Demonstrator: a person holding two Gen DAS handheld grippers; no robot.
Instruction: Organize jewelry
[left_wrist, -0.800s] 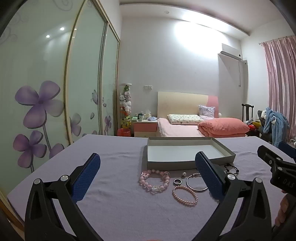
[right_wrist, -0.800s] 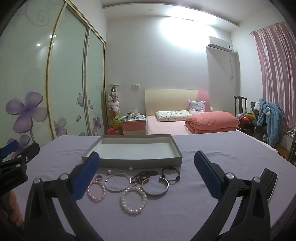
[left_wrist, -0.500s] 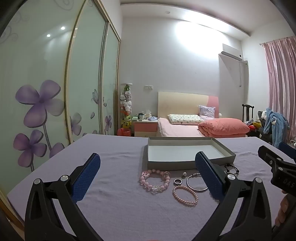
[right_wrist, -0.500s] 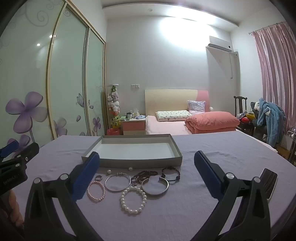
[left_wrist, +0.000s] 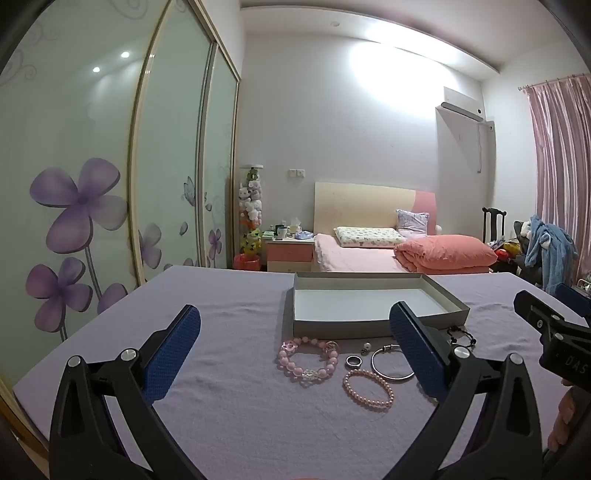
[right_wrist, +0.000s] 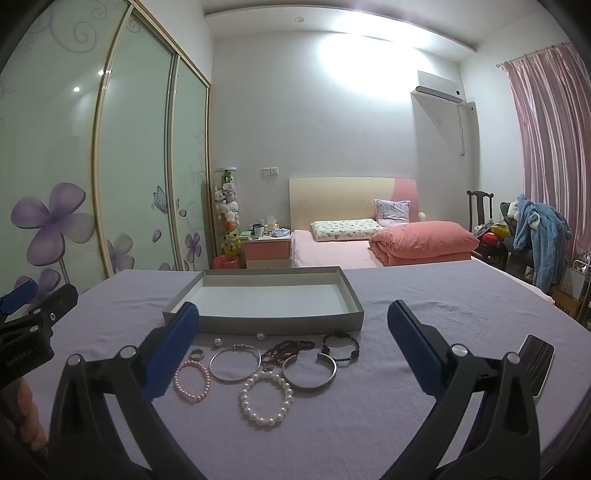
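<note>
A shallow grey box (left_wrist: 373, 328) (right_wrist: 266, 322) with a bare white floor lies on the lilac tablecloth. In front of it is a scatter of jewelry: a chunky pink bead bracelet (left_wrist: 307, 360), a small pink pearl bracelet (left_wrist: 368, 389) (right_wrist: 191, 381), a ring (left_wrist: 354, 361) (right_wrist: 197, 355), a thin silver bangle (right_wrist: 235, 362), a white pearl bracelet (right_wrist: 266, 398), a wide silver cuff (right_wrist: 309, 370), dark red beads (right_wrist: 287, 349) and a black cord bracelet (right_wrist: 340, 348). My left gripper (left_wrist: 295, 343) is open, short of the pieces. My right gripper (right_wrist: 291, 341) is open too, nothing between its fingers.
A dark phone (right_wrist: 536, 363) lies near the table's right edge. Sliding wardrobe doors (left_wrist: 92, 184) with purple flowers line the left side. Beyond the table are a bed (left_wrist: 388, 251) and a chair piled with clothes (right_wrist: 532, 236). A hand shows at each view's lower corner.
</note>
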